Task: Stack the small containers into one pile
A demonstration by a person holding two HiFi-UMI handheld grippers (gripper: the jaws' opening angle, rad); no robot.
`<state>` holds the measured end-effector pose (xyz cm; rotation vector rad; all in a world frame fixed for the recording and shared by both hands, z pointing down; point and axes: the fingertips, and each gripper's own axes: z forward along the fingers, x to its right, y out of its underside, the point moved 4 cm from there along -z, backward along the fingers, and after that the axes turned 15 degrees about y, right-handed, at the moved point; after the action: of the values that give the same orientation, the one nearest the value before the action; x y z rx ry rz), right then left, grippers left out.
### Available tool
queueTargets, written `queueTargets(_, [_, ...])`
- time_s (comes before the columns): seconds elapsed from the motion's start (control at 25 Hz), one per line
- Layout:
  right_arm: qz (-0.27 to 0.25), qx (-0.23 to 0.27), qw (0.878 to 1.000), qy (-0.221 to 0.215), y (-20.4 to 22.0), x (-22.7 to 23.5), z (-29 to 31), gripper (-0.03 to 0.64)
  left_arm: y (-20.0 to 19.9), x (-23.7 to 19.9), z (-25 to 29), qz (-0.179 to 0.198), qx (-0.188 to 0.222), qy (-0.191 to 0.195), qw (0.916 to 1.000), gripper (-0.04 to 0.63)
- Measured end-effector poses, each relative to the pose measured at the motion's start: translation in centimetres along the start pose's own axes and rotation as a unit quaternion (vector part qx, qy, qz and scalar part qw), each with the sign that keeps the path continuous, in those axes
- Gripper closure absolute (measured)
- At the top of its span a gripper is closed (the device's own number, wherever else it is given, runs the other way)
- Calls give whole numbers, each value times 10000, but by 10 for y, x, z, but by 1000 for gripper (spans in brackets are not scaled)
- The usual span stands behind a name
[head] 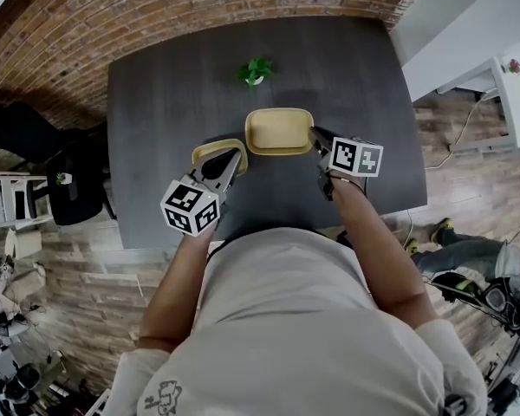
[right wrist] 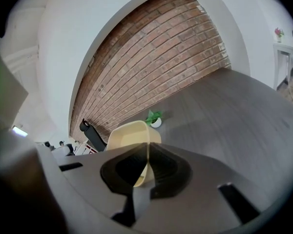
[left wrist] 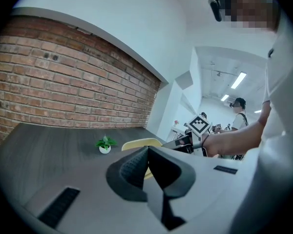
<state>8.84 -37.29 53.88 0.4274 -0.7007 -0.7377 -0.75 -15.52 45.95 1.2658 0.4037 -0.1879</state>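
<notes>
Two rims are gripped: the left gripper [head: 228, 159] is closed tight on the near container [head: 208, 152], the right gripper [head: 317, 137] on the far container [head: 279, 131], presumably for nesting.

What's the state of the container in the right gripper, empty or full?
Empty. Head view looks into the container held by the right gripper: only bare yellow bottom shows.

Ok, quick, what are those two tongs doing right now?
Left tongs: closed on the nearer yellow container.
Right tongs: closed on the farther yellow container.
</notes>
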Motion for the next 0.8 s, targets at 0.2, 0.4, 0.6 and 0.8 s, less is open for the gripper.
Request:
queueTargets(0.2, [-117, -6, 9999, -29, 19, -46, -1, 595, 3, -7, -46, 4, 48, -10, 10000, 584])
queueTargets(0.4, [-173, -4, 9998, -25, 43, -90, 1, 595, 9, -14, -95, 41, 87, 6, 10000, 584])
queueTargets(0.6, [-394, -36, 9992, 11, 65, -131, 8, 595, 18, -23, -144, 48, 155, 22, 9999, 584])
queueTargets(0.8, [-547, -48, 9984, 141, 84, -154, 10, 595, 29, -24, -179, 56, 115, 160, 9998, 584])
